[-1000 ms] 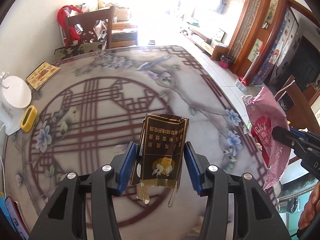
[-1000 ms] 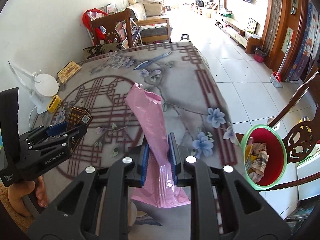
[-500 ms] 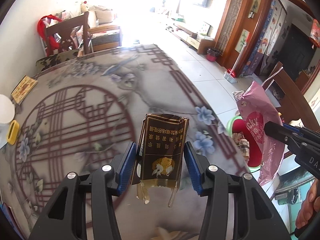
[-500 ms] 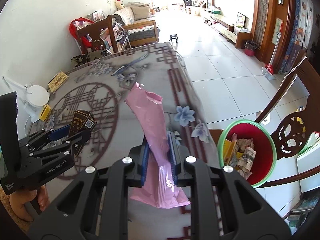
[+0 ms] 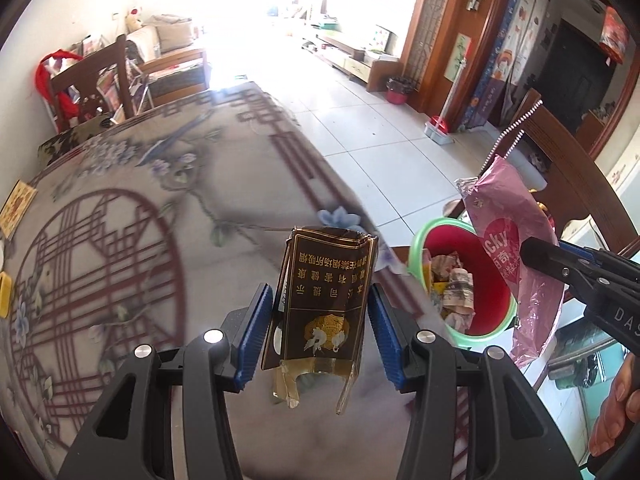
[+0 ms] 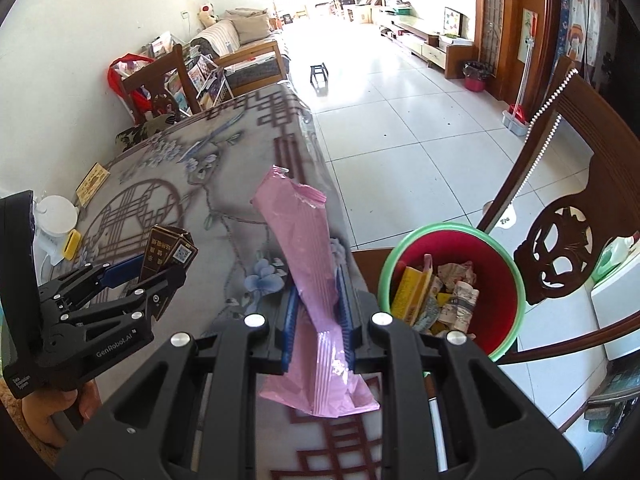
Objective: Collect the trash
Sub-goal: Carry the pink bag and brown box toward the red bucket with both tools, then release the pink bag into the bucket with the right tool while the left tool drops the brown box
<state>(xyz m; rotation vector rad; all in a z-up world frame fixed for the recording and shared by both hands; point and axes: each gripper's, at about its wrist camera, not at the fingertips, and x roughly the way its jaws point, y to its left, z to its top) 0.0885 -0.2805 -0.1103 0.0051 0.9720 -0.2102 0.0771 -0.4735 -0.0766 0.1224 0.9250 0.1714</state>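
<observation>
Both pieces of trash held, on the way to the bin.

The left hand-held gripper [image 5: 320,332] pinches a dark cigarette pack [image 5: 326,296] over the worktop [image 5: 160,200] near its right edge; the right hand-held gripper [image 6: 318,316] is clamped tight on a pink wrapper [image 6: 308,264]. The red bin [image 6: 508,280] stands just right of the worktop. Next, I judge: bring each over the rim, then let go.

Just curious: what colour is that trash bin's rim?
Green, around a red bin; clearest in the right wrist view.
</observation>
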